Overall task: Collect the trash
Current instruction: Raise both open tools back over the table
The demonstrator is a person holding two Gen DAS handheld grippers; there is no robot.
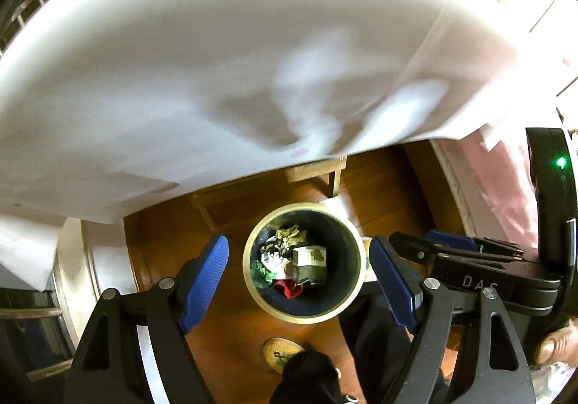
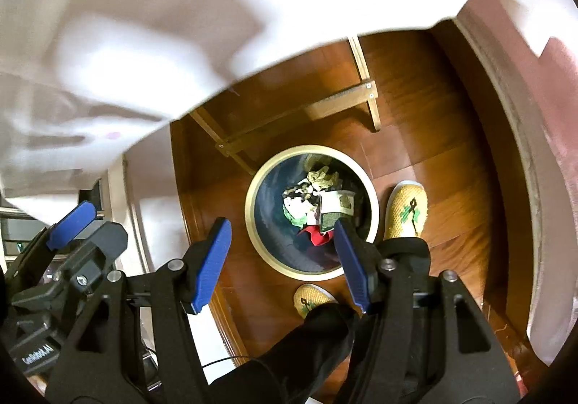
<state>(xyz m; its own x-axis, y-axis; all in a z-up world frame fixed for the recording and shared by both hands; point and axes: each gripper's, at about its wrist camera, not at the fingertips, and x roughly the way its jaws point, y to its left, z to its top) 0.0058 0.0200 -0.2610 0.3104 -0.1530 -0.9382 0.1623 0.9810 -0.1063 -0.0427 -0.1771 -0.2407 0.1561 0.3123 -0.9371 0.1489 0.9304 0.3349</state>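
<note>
Wood floor (image 2: 433,158): bin (image 2: 253,219) holding trash (image 2: 310,201), beside your slippers (image 2: 406,212). Your left gripper (image 1: 300,281) and right gripper (image 2: 281,259): both released, nothing grasped.

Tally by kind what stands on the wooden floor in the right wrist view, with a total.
Round cream-rimmed trash bin holding crumpled rubbish: 1
Yellow woven slippers with green motif: 2
Light wooden table frame: 1
Total: 4
</note>
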